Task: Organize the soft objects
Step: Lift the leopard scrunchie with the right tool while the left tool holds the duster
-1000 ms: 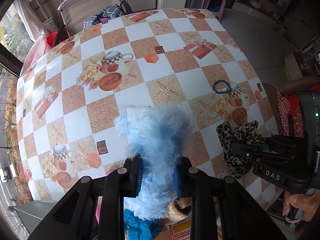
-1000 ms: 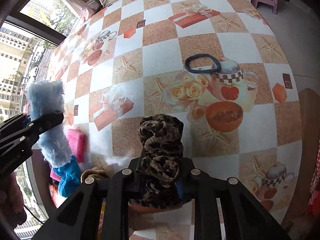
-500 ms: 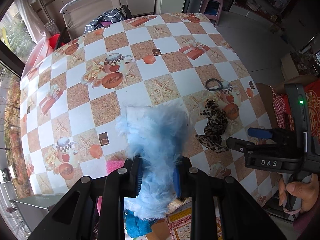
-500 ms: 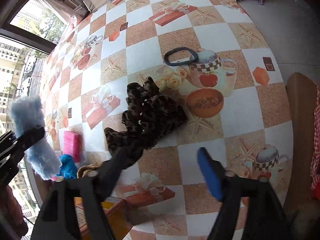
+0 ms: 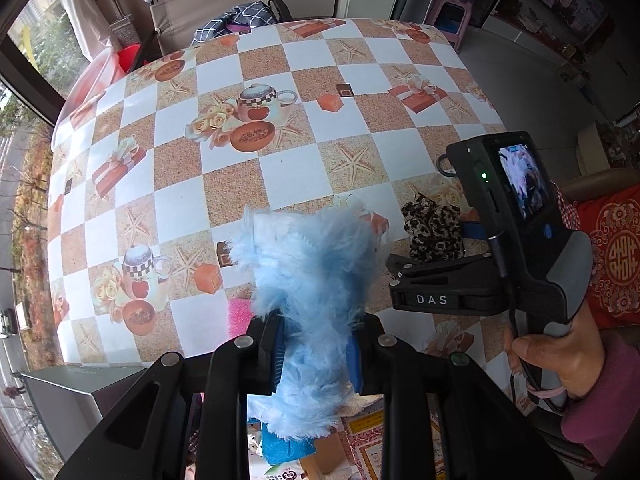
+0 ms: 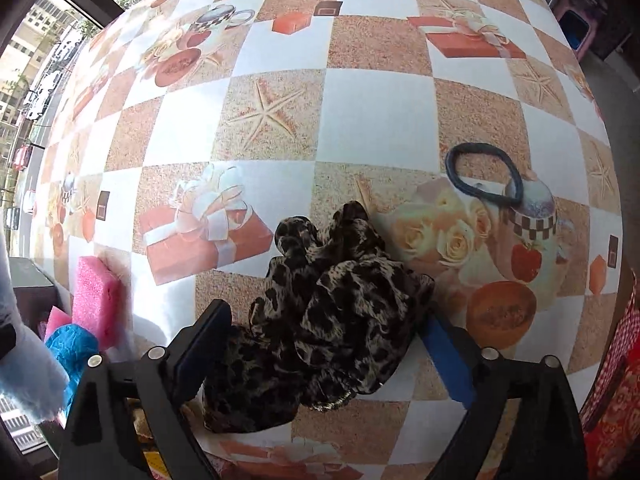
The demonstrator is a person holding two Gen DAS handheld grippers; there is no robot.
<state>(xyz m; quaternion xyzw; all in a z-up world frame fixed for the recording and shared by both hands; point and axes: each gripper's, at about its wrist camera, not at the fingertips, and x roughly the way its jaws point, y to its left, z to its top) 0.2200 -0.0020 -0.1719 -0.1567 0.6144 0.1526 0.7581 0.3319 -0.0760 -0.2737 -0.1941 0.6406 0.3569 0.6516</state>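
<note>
One shaggy pale-blue fluffy piece [image 5: 308,300], long axis running away from the camera, is pinched in the closed left tool [image 5: 316,360] above the glossy checked surface [image 5: 248,148], while in the right view the spread right tool [image 6: 324,352] flanks a crumpled leopard-print scrunchie [image 6: 332,312] lying near a thin dark hair tie [image 6: 484,176].

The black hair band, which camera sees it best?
The right wrist view. The black hair band lies there as a whole loop on the table, beyond the leopard scrunchie. In the left wrist view, only a bit peeks out behind the right gripper.
</note>
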